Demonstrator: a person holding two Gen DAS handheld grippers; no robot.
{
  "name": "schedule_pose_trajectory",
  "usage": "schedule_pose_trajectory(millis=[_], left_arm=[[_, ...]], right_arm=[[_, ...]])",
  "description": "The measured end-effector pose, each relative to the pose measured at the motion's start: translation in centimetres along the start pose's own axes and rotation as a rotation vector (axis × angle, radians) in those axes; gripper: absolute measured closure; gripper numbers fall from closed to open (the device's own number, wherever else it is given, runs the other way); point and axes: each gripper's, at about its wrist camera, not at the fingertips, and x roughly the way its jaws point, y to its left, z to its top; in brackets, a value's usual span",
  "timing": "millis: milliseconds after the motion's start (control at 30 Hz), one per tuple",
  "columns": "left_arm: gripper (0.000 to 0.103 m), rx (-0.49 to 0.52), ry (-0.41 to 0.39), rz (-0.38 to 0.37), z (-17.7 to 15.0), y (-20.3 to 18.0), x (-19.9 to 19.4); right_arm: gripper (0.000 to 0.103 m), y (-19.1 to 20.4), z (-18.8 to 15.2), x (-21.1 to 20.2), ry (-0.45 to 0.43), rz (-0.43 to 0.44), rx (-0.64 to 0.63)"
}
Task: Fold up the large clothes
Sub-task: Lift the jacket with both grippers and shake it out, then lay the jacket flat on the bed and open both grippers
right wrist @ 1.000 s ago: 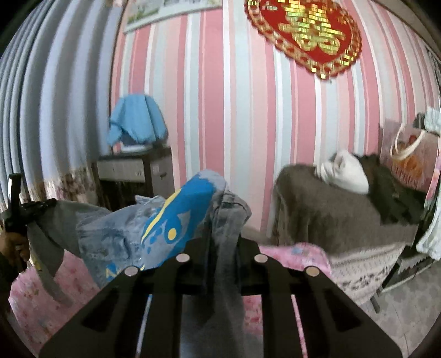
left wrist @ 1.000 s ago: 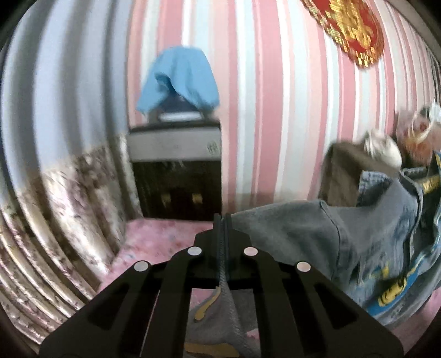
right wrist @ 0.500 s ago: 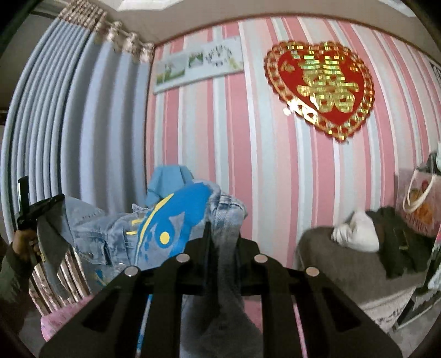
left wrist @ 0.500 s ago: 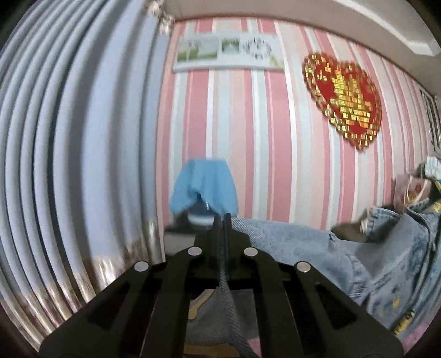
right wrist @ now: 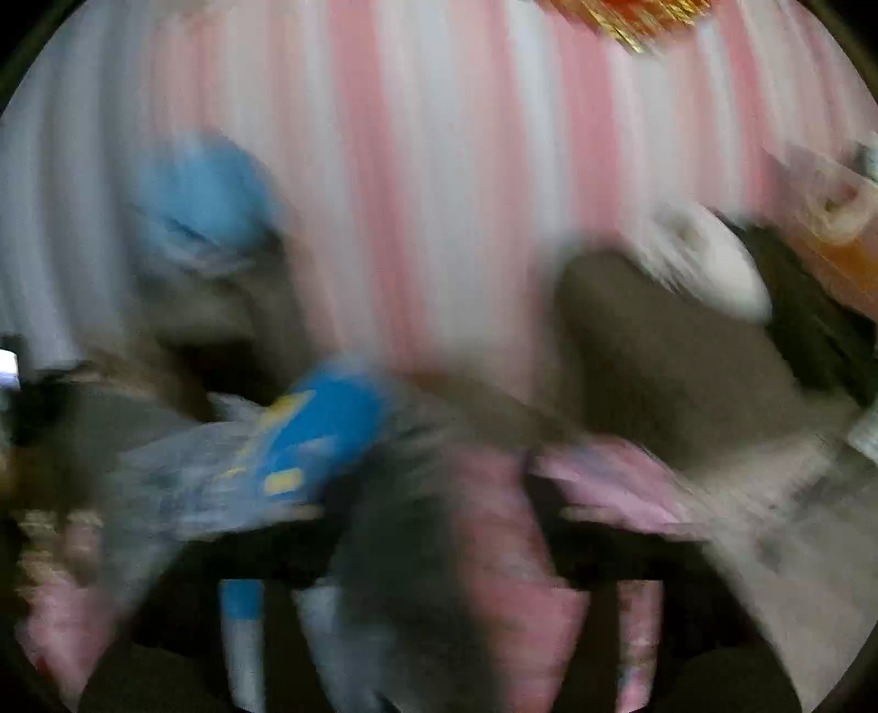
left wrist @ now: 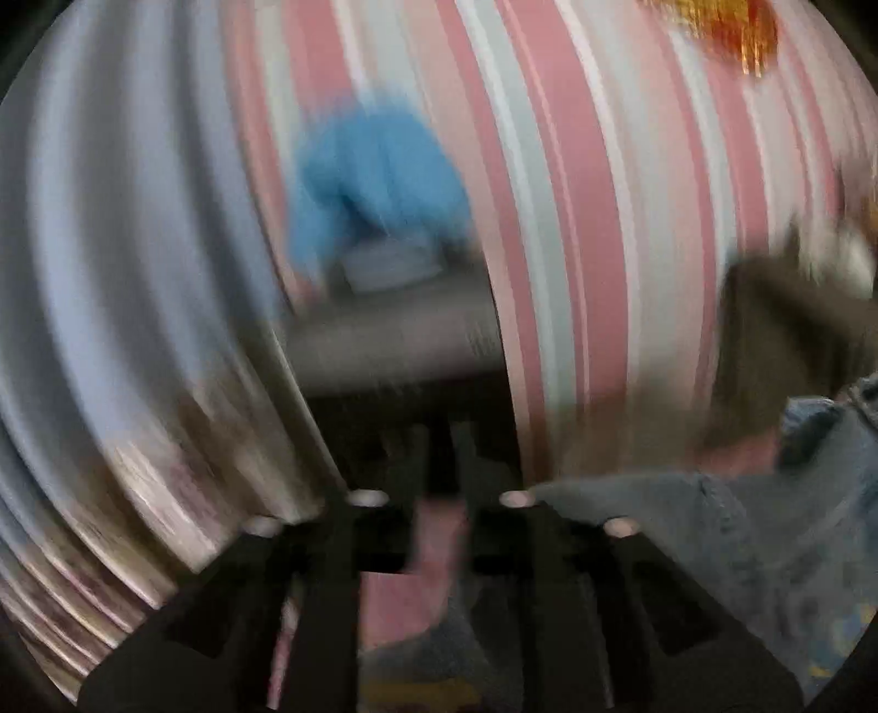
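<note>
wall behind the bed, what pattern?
Vertical pink and white stripes on the wall; clearest in the right wrist view, though both views are blurred.

Both views are heavily blurred: a pink-and-white striped wall [left wrist: 554,219] fills the centre, with pale blue-grey curtains [left wrist: 110,247] at the left edge. A light blue cloth [left wrist: 378,181] drapes over a dark cabinet [left wrist: 395,351] left of centre, and a red-and-gold ornament [left wrist: 730,27] sits at the top right. In the right wrist view a brown-covered seat [right wrist: 658,351] with a white bundle [right wrist: 708,263] on it stands at the right, above pink bedding [right wrist: 603,482]
</note>
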Motion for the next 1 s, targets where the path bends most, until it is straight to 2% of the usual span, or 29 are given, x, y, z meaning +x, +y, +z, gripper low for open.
schedule_pose_trajectory(millis=[33,67,100,133,200,267,333,367,467,533,667,767,900,933,1000], left_arm=[[0.072,0.011,0.100,-0.030,-2.7,-1.8,3.3],[0.071,0.020,0.134,-0.066,-4.7,-3.1,4.4],[0.060,0.044,0.148,-0.084,-6.4,-4.2,4.8],[0.044,0.062,0.151,-0.086,-7.3,-4.8,4.9],[0.030,0.074,0.157,-0.099,-9.7,-5.8,4.1],[0.023,0.052,0.157,-0.121,-11.2,-6.2,2.4],[0.011,0.029,0.153,-0.148,-12.3,-6.5,0.4],[0.010,0.031,0.154,-0.155,-13.1,-7.0,-1.0],[0.007,0.046,0.178,-0.199,-15.8,-8.4,-4.7],[0.007,0.051,0.212,-0.227,-18.1,-9.4,-6.5],[0.006,0.056,0.300,-0.273,-22.4,-11.3,-8.6],[0.007,0.066,0.338,-0.294,-24.9,-12.7,-10.0],[0.006,0.022,0.373,-0.287,-26.4,-13.1,-11.3],[0.006,-0.006,0.389,-0.327,-26.7,-13.1,-11.5],[0.006,-0.017,0.409,-0.347,-27.1,-13.6,-11.7]], right_arm=[[0.032,-1.3,-2.0,3.4,0.090,-0.066,0.041],[0.032,-2.0,-3.1,4.6,0.127,-0.057,0.076],[0.032,-3.0,-5.0,6.0,0.168,0.000,0.125],[0.032,-3.3,-6.5,6.7,0.187,0.023,0.123],[0.031,-3.6,-8.7,7.0,0.206,-0.016,0.080],[0.031,-4.0,-10.0,6.6,0.217,-0.005,0.077],[0.029,-4.1,-11.4,5.3,0.213,-0.007,0.064],[0.026,-4.0,-11.7,4.8,0.207,-0.013,0.049],[0.023,-3.6,-13.9,2.9,0.194,-0.043,0.004],[0.023,-3.4,-15.6,1.7,0.214,-0.061,-0.028],[0.023,-3.6,-19.3,0.1,0.255,-0.087,-0.052],[0.023,-4.0,-21.5,-0.9,0.267,-0.080,-0.038],[0.023,-4.2,-23.9,-1.4,0.305,-0.072,-0.008],[0.023,-4.3,-24.4,-1.6,0.307,-0.061,0.002],[0.023,-4.4,-25.3,-1.6,0.329,-0.048,0.014]])
